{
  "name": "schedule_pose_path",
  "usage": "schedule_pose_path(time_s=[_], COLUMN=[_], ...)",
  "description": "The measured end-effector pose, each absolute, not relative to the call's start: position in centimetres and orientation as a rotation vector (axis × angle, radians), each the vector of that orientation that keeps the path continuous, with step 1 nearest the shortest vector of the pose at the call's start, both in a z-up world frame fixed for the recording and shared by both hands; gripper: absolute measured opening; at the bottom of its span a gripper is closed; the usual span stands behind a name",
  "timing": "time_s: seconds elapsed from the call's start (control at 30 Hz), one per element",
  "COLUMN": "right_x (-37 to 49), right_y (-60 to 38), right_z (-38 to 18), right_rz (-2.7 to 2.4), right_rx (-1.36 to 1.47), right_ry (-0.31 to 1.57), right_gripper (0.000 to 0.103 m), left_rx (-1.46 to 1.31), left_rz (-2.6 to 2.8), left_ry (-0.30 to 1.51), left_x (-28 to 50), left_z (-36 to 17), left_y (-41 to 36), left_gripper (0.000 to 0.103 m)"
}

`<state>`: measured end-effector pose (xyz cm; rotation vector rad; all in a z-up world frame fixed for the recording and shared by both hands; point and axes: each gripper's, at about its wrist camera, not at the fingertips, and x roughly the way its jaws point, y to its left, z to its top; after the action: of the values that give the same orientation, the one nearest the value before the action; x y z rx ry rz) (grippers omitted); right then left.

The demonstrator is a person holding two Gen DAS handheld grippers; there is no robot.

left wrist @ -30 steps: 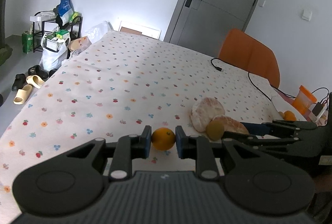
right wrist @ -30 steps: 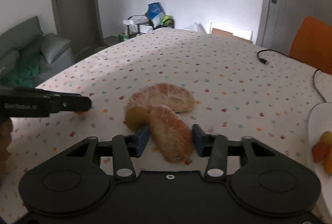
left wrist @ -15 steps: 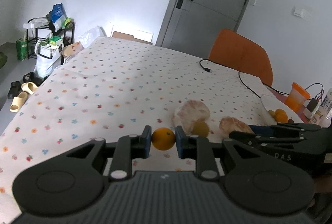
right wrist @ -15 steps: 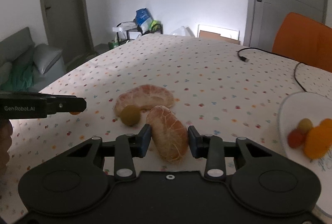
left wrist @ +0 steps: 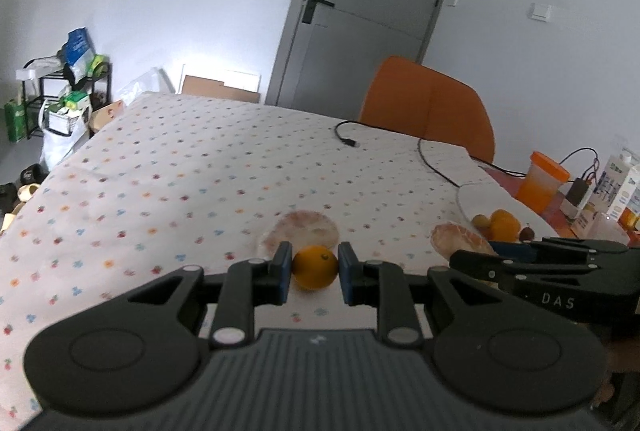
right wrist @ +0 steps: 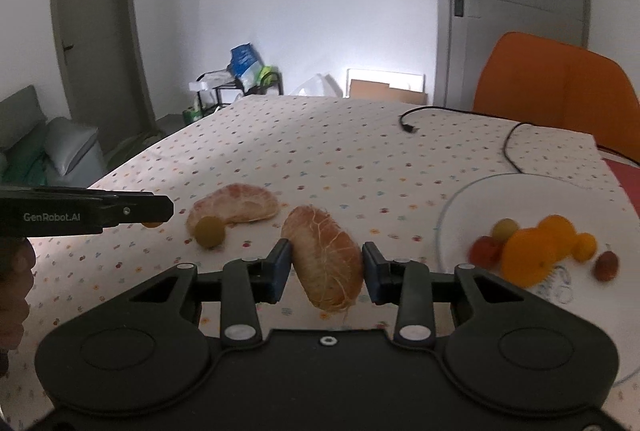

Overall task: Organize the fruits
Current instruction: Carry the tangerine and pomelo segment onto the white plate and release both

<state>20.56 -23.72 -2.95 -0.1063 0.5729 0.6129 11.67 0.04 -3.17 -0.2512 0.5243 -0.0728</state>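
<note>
My left gripper (left wrist: 314, 267) is shut on a small orange (left wrist: 314, 267) and holds it above the dotted tablecloth. My right gripper (right wrist: 325, 263) is shut on a peeled pomelo piece (right wrist: 325, 263), lifted off the cloth; that piece also shows in the left wrist view (left wrist: 460, 238). A second pomelo piece (right wrist: 236, 206) lies on the cloth with a small yellow-green fruit (right wrist: 209, 231) against it. A white plate (right wrist: 472, 195) at the right holds several small fruits, among them an orange (right wrist: 528, 259). The left gripper shows at the left edge of the right wrist view (right wrist: 156, 209).
A black cable (right wrist: 508, 139) runs across the far right of the table. An orange chair (right wrist: 556, 91) stands behind it. An orange-lidded cup (left wrist: 542, 181) and cartons (left wrist: 618, 187) stand beyond the plate.
Both grippers have risen and moved right toward the plate with their fruit. The pomelo piece has come away from the second piece and the yellow-green fruit.
</note>
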Motion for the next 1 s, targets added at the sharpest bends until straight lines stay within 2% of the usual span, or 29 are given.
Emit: schedule_pose_path(time_s=[1.0], right_x=[20.8], right_y=[-35.0], right_z=[-2.2], right_rz=[0.38], right_rx=[-0.006], right_ry=[0.514], right_gripper=[0.036], left_rx=[-0.139], left_rz=[-0.251], left_ry=[0.517], left_x=[14.9], left_z=[-1.6], left_y=[-9.6], left_gripper=[0.023])
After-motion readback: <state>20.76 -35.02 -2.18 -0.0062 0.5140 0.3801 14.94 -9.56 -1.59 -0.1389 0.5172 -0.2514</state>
